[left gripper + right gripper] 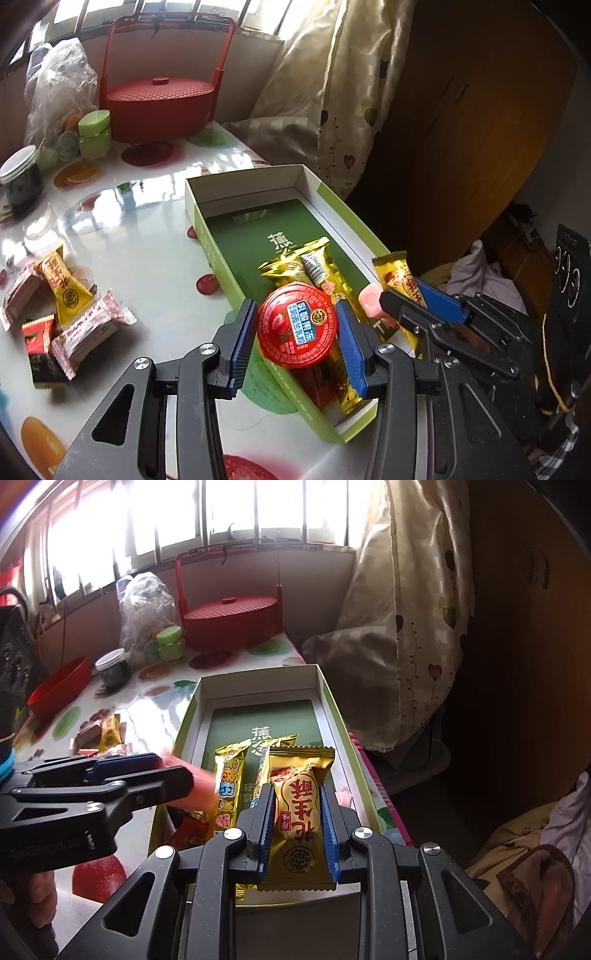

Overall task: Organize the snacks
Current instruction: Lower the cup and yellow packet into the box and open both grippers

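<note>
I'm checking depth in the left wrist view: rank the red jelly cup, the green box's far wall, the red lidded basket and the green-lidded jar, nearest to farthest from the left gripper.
1. red jelly cup, between the left gripper fingers.
2. green box far wall, ahead.
3. green-lidded jar, far left.
4. red lidded basket, behind it, by the window.

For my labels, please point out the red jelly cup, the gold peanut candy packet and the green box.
red jelly cup (297,325), left wrist view, lid centre
gold peanut candy packet (299,812), right wrist view, printed front
green box (218,251), left wrist view, outer side wall
</note>
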A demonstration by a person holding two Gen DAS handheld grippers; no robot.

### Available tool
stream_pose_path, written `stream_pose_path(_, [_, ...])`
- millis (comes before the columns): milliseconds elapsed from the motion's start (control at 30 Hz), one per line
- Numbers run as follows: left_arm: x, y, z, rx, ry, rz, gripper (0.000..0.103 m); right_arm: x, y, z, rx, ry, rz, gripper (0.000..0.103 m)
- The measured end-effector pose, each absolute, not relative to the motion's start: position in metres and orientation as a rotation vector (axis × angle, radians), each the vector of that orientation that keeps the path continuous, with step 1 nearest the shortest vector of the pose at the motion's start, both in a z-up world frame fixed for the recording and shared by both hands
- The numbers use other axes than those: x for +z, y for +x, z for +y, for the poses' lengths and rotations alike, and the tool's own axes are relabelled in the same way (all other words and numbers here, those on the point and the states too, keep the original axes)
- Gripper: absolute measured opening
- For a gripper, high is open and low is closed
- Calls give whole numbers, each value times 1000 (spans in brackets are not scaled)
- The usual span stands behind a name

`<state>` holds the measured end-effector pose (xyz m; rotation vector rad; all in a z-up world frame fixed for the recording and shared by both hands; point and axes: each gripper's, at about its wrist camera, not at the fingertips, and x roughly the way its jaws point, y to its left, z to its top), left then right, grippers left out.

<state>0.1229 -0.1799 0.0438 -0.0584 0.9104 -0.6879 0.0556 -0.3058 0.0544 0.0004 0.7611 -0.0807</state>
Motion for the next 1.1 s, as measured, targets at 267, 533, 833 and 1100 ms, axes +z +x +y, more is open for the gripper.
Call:
stream_pose_path(267, [44,127,-183,-679,-64,913,45,52,55,-303,-64,-23,749,23])
stream_pose_path(533, [48,129,-180,-705,-100,910,45,51,55,-299,-37,-48,748,28])
stream_pose_path(833, [49,129,-180,-723,-91,912,45,47,56,-294,-26,-45,764,32])
stream_pose_path(1100, [49,126,-180,-736,-94,915,45,46,55,-292,-20,-39,769,36])
